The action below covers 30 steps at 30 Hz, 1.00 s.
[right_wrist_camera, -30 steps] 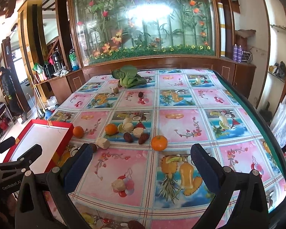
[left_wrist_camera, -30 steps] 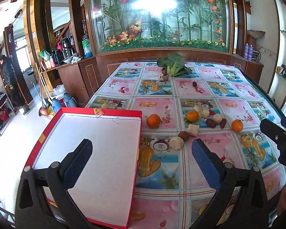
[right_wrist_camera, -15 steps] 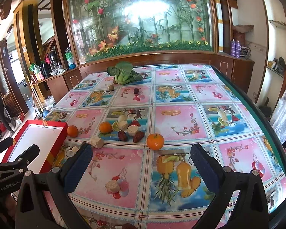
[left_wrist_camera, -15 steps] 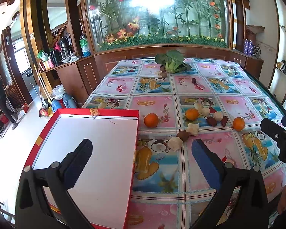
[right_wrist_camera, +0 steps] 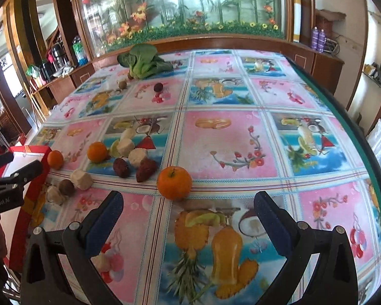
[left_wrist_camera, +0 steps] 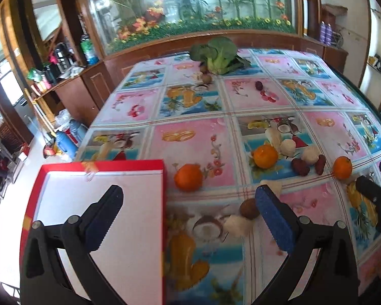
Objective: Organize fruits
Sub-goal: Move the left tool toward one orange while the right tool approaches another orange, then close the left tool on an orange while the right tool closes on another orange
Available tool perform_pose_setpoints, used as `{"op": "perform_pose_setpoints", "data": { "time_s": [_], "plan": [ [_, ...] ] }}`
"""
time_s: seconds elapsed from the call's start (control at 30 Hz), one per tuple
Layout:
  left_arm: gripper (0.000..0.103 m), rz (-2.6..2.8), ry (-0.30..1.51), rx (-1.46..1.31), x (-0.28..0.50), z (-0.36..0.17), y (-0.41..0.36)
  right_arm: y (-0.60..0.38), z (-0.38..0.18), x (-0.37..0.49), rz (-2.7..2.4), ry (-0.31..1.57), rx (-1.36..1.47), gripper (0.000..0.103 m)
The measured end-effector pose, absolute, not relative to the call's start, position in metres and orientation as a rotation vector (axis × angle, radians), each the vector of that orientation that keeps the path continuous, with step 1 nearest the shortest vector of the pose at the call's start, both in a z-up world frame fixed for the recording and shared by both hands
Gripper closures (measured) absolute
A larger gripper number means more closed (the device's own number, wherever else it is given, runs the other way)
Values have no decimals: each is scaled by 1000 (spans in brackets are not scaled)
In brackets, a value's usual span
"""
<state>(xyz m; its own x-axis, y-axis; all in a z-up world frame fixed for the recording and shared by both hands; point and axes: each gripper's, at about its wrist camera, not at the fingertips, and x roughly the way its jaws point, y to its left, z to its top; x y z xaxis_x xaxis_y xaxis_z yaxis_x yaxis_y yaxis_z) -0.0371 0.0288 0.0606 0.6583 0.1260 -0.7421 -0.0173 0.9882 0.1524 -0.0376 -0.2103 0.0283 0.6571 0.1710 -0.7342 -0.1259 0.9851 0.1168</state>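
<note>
The only lettering that can be made out is white print on the black body of the left hand-held gripper (right_wrist_camera: 15, 175), seen at the left edge of the right wrist view. It seems to read "GenRobot.AI", though its first letter is partly cut off by the frame edge. The labels on the bottles standing on the far cabinets are too small to read.

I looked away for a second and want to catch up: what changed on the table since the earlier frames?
Both grippers advanced toward the fruit: the right gripper closed in on the nearest orange, the left gripper on another orange. Both are open and empty as before. The fruit and red box stayed put.
</note>
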Motion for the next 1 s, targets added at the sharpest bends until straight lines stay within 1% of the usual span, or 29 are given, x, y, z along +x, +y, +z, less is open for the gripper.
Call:
{"op": "perform_pose_setpoints", "data": {
  "time_s": [0.17, 0.27, 0.4, 0.47, 0.5, 0.57, 0.6, 0.67, 0.73, 0.83, 0.9, 0.97, 1.0],
  "plan": [
    [0, 20, 913, 157, 2, 50, 9, -198, 22, -27, 173, 840, -9, 3],
    [0, -19, 941, 171, 17, 44, -2, -197, 22, -27, 173, 830, -25, 8],
    [0, -61, 978, 186, 30, 32, -15, -199, 19, -23, 179, 845, -15, 8],
    [1, -61, 996, 195, 37, 25, -18, -198, 17, -20, 186, 855, -12, 12],
    [3, -69, 1001, 189, 39, 24, -18, -197, 17, -19, 188, 857, -14, 13],
    [14, -100, 1015, 170, 41, 21, -19, -197, 14, -18, 189, 870, -11, 15],
    [16, -112, 1028, 165, 43, 19, -20, -197, 13, -17, 190, 874, -9, 19],
    [29, -139, 1042, 153, 45, 16, -21, -198, 10, -15, 196, 893, -1, 24],
    [32, -167, 1057, 147, 46, 13, -24, -198, 7, -12, 194, 908, 4, 26],
    [39, -204, 1058, 112, 47, 13, -22, -199, 5, -10, 192, 915, 18, 30],
    [40, -209, 1051, 116, 47, 13, -23, -199, 4, -10, 186, 909, 22, 33],
    [49, -227, 1044, 121, 45, 14, -25, -200, 4, -10, 168, 900, 16, 39],
    [51, -230, 1043, 123, 44, 14, -26, -201, 4, -10, 174, 896, 25, 41]
  ]
}}
